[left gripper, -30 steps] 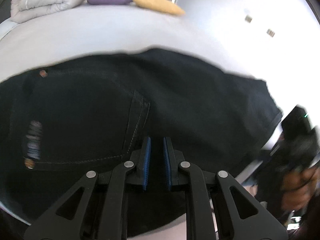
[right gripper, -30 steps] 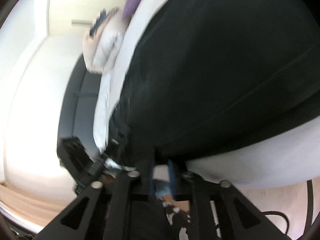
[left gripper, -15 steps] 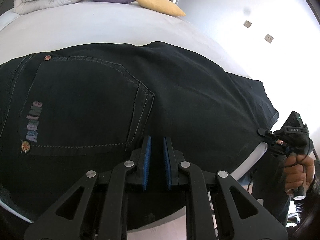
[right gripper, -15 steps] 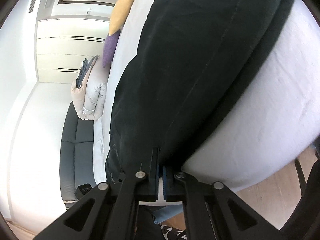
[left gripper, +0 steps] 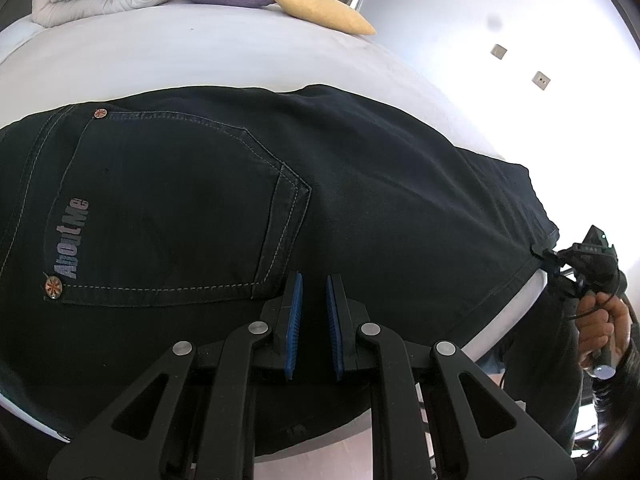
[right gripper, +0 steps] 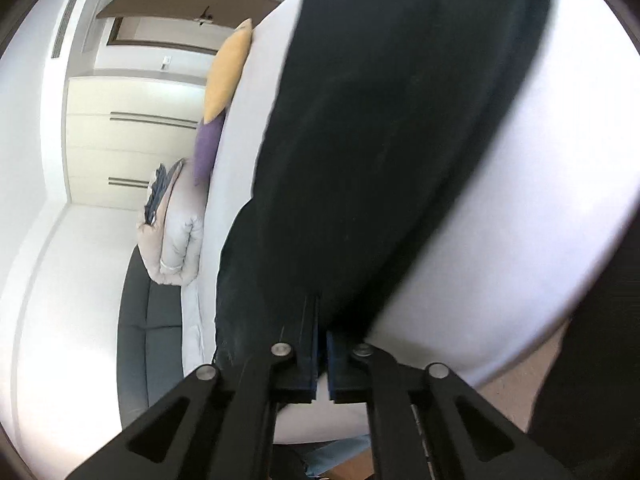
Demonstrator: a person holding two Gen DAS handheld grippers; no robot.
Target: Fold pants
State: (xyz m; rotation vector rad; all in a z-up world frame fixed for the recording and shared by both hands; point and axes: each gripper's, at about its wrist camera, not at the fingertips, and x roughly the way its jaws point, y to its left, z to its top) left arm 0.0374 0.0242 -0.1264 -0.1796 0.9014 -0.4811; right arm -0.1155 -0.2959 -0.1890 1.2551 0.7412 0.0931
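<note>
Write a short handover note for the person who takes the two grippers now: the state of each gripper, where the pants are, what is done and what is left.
Left gripper: nearly shut, only a slim gap between the pads, over the pants beside the back pocket. I cannot tell if it pinches cloth.
Right gripper: shut on the pants at the hem end.
Pants: spread flat along the near edge of the bed, pocket side up.
Done: pants laid out, hem gripped.
Left: probably carry the hem over toward the waist end, then fold again and smooth.

Left tool (left gripper: 313, 280) nearly closed (narrow gap); right tool (right gripper: 322, 320) clamped tight.
</note>
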